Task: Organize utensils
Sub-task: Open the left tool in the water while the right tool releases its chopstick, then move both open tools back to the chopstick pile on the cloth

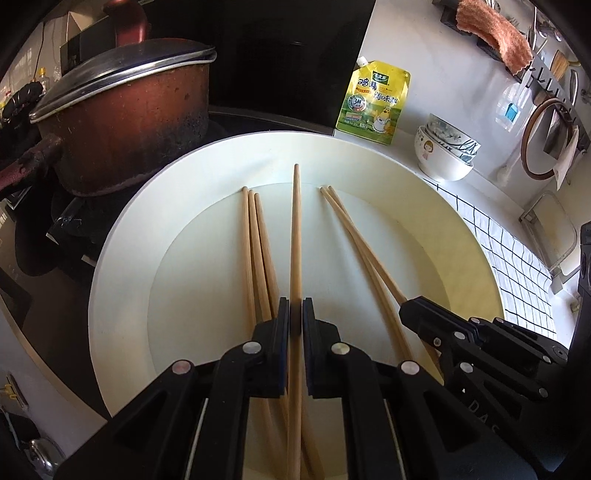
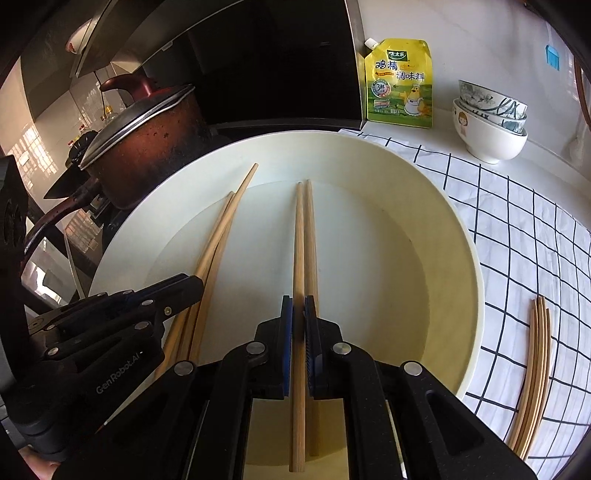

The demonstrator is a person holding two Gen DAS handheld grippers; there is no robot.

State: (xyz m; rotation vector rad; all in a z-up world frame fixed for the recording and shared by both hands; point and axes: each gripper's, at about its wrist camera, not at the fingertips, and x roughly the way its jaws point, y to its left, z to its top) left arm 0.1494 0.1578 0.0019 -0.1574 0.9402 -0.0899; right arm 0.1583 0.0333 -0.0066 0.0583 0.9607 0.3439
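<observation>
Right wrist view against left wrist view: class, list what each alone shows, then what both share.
Only the right wrist view: a bundle of chopsticks lying on the checked cloth. Only the left wrist view: an orange rag on a wall rack. Both: the white plate, the lidded pot, the yellow pouch, stacked bowls, and both grippers holding chopsticks.

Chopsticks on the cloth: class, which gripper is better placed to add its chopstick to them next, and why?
Right. The right gripper holds a chopstick on the plate side nearer the cloth, where the pile lies; the left gripper, also holding one, is on the pot side, farther away.
</observation>
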